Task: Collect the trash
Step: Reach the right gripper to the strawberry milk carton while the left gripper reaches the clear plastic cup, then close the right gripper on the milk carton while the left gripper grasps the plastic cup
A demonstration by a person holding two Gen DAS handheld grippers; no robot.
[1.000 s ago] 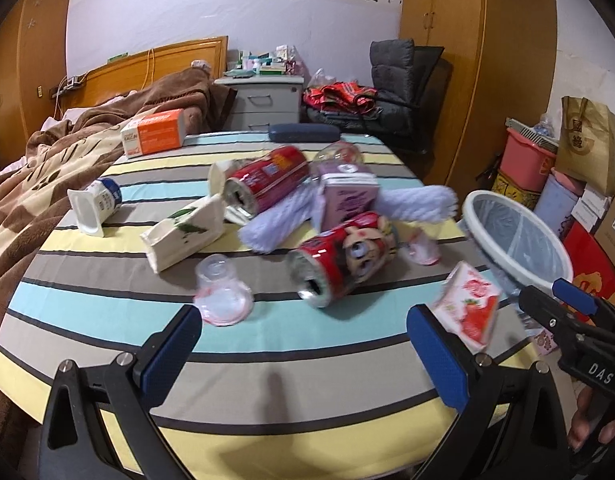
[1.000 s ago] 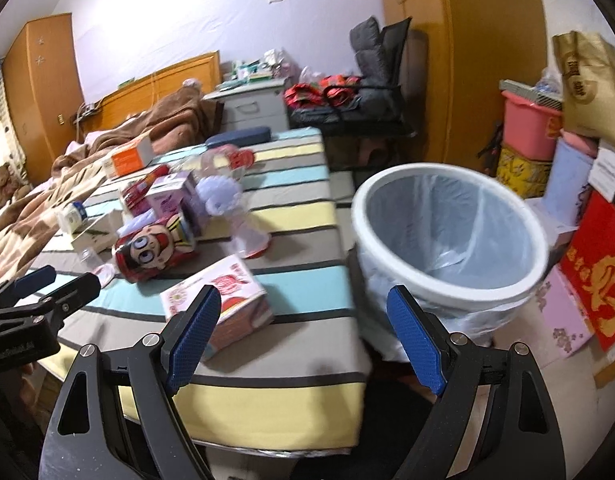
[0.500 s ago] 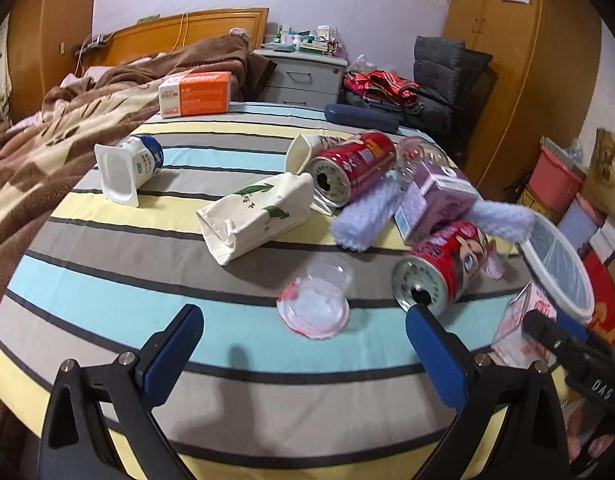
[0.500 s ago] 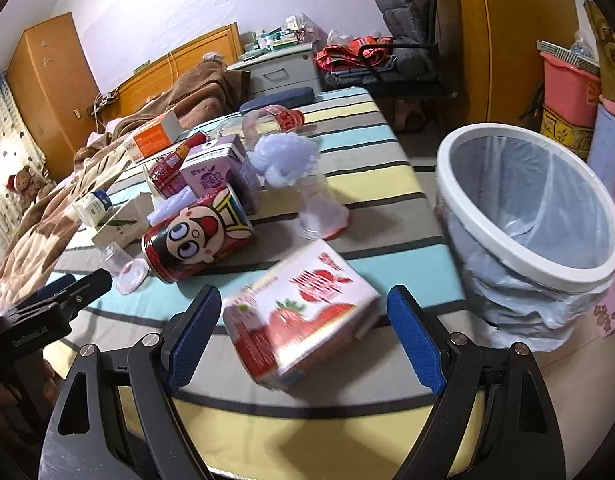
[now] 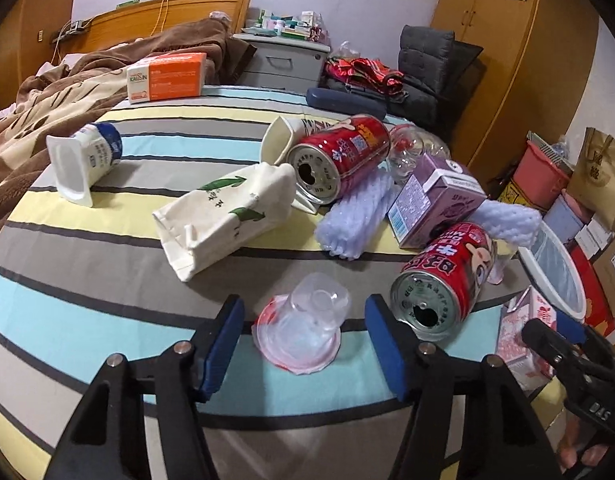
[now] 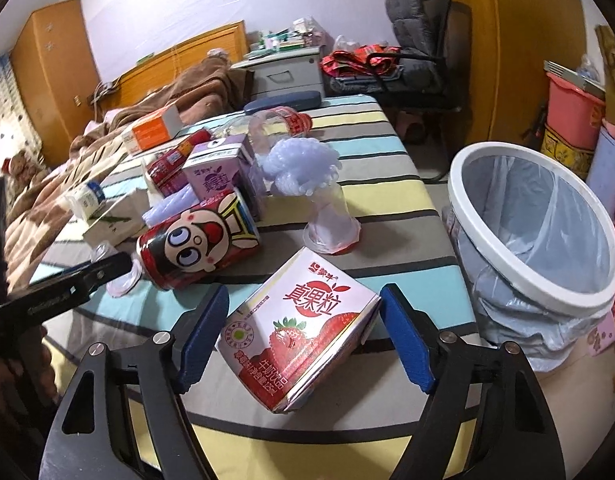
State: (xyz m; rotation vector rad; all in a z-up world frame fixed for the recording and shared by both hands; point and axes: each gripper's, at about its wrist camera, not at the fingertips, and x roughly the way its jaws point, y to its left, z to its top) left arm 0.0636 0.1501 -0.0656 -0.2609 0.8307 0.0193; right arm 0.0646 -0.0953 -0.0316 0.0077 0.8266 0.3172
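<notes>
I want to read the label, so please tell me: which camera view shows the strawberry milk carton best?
The right wrist view: the strawberry milk carton lies large and whole between the right gripper fingers, which are closing but not yet touching it, printed face up. The left wrist view shows only a small part at its right side, behind the other gripper.

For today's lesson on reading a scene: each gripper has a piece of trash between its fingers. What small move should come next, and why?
Probably finish both squeezes before lifting. The left gripper is closing around the clear plastic cup, the right gripper around the strawberry milk carton, but gaps still show beside each pad. The bin stands open just past the table edge, ready.
</notes>
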